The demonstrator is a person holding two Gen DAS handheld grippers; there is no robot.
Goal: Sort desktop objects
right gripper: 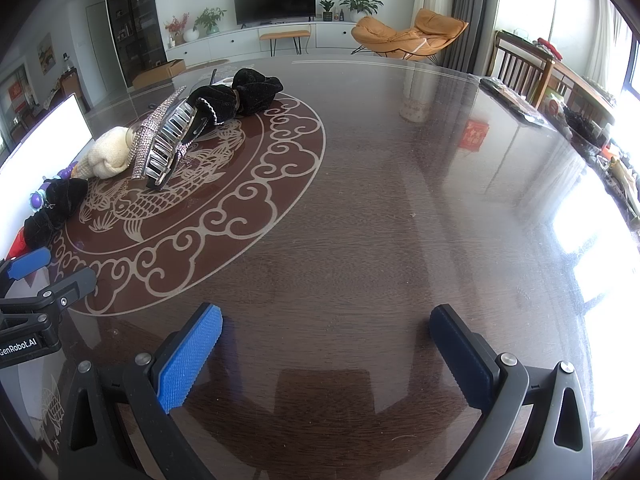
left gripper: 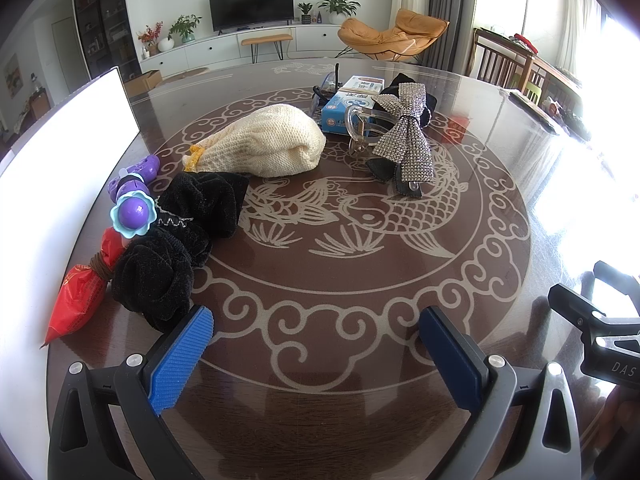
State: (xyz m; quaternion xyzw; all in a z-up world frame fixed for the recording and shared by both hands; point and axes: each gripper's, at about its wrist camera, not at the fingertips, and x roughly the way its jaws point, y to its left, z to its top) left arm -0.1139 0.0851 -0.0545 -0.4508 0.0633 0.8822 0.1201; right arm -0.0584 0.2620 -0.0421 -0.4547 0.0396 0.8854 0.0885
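1. The left hand-held gripper [left gripper: 316, 354] hangs over the tabletop [left gripper: 360, 400] with its blue pads spread wide and nothing between them.
2. The right hand-held gripper [right gripper: 326, 354] is likewise wide open and empty, over a bare stretch of the glossy wood, well apart from the objects.
3. Only the left wrist view shows the whole cluster: a cream knitted bundle [left gripper: 264, 142] at the middle, a black velvet scrunchie [left gripper: 180, 236] to its left, a purple toy [left gripper: 132, 200] and a red packet [left gripper: 78, 300] at the left edge beside a white board [left gripper: 60, 168].
4. That view also shows a blue-and-white box [left gripper: 348, 110] behind a rhinestone bow clip [left gripper: 406, 136].
5. The right wrist view sees the rhinestone bow clip edge-on, and a black velvet bow [right gripper: 240, 94] behind it; the box is hidden.
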